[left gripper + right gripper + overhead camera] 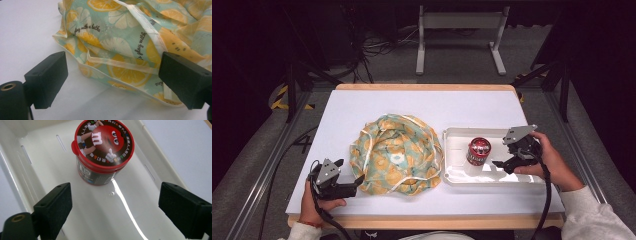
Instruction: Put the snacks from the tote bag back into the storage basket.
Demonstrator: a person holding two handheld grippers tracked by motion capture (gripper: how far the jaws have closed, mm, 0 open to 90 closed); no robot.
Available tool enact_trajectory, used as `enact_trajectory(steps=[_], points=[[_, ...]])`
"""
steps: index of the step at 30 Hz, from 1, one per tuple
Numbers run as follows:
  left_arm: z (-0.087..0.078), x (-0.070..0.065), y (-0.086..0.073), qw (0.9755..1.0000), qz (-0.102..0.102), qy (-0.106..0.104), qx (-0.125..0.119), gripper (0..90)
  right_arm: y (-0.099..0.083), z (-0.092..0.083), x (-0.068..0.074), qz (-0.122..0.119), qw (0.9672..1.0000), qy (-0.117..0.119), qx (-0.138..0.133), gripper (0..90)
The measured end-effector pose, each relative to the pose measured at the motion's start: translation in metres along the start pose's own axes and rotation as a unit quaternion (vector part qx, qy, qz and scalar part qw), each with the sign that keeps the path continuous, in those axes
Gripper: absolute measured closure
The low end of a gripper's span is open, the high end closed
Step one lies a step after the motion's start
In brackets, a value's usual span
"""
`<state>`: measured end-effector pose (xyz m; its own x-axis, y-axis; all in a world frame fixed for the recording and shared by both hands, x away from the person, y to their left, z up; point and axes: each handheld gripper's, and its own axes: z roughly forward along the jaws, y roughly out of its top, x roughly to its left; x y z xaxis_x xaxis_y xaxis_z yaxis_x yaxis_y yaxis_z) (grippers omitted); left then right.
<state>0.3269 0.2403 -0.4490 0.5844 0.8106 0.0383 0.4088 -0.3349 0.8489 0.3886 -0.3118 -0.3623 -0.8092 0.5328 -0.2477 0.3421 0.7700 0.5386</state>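
A crumpled fabric bag [396,153] with a lemon print and cream trim lies in the middle of the white table; its near hem [120,65] sits just beyond my left jaws. My left gripper [351,172] rests at the bag's lower left corner, open, with nothing between its jaws. A red-lidded candy tub [478,150] stands upright in a white tray [452,176]. The tub [103,152] has a cartoon face on its lid. My right gripper [503,156] hovers over the tray, open, pointing at the tub from its right and apart from it.
The table [357,110] has a wooden edge along the front and back. A white metal frame [459,35] and cables lie on the floor beyond the table. Bare table surface lies behind the bag and tray.
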Motion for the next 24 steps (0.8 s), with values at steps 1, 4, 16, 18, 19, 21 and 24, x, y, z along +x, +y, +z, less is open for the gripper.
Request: enact_trajectory(steps=[1,4,16,18,19,21,24], points=[[0.0,0.0,0.0,1.0,0.001,0.0,0.0,9.5,-0.002,0.0,0.001,0.004,1.0,-0.005,-0.002,10.1],[0.0,0.0,0.0,1.0,0.0,-0.001,0.0,9.4,-0.009,0.0,0.002,0.013,0.9998,-0.009,-0.008,8.9],[0.001,0.0,-0.001,1.0,-0.002,-0.004,0.002,9.5,-0.036,-0.001,0.01,0.032,0.9978,-0.029,-0.05,9.0],[0.001,0.0,-0.001,1.0,-0.001,-0.004,0.003,9.5,-0.04,-0.002,0.011,0.038,0.9969,-0.037,-0.059,9.8],[0.001,0.0,-0.001,1.0,0.0,-0.004,0.003,9.5,-0.043,-0.003,0.011,0.048,0.9965,-0.03,-0.061,9.9],[0.001,0.001,-0.001,1.0,-0.003,-0.004,0.002,9.5,-0.048,-0.006,0.011,0.063,0.9944,-0.026,-0.081,9.6],[0.001,0.001,-0.001,1.0,-0.003,-0.006,0.001,9.5,-0.054,-0.008,0.011,0.073,0.9926,-0.029,-0.093,9.1]])
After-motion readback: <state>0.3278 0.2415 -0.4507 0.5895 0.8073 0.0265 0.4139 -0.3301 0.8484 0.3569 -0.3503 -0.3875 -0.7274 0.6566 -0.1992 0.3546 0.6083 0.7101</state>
